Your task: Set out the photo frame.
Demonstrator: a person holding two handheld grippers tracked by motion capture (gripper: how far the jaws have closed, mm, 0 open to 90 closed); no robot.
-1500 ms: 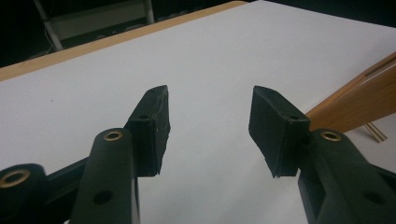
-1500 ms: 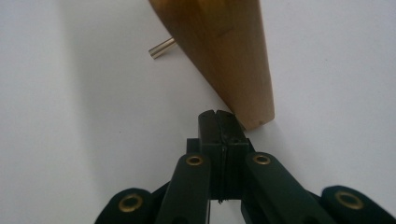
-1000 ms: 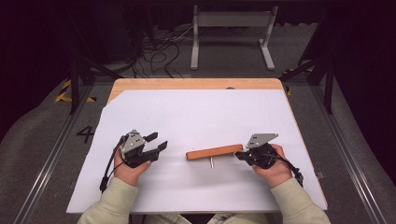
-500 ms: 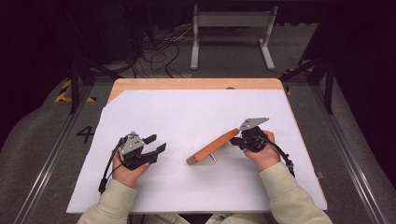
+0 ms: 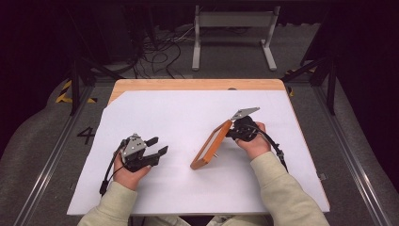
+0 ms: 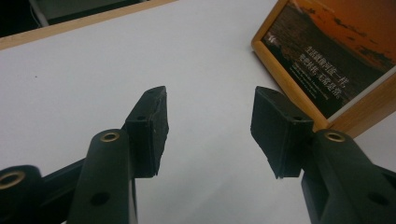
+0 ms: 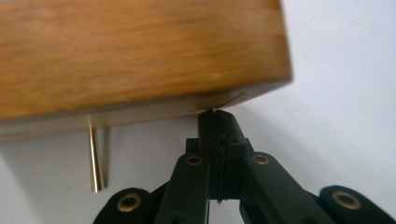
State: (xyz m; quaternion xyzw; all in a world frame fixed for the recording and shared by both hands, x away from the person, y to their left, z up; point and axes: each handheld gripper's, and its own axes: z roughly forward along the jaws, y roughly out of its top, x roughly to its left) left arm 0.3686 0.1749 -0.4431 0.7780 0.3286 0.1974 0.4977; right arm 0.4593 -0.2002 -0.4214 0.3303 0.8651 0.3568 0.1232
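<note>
Your right gripper (image 5: pixel 234 132), jaws clenched w/ nothing between, tips touch wooden frame (image 5: pixel 211 145); left gripper (image 5: pixel 159 146) released, empty.

Bright tabletop, dark surroundings, blurred close-ups

Overhead cam fwd-down; gripper cams close (shared frame (image 5: pixel 211 145))

Cream sleeves, black tongs (image 5: pixel 160 146) with brass rivets, grey plates, seemingly black trailing cables.
</note>
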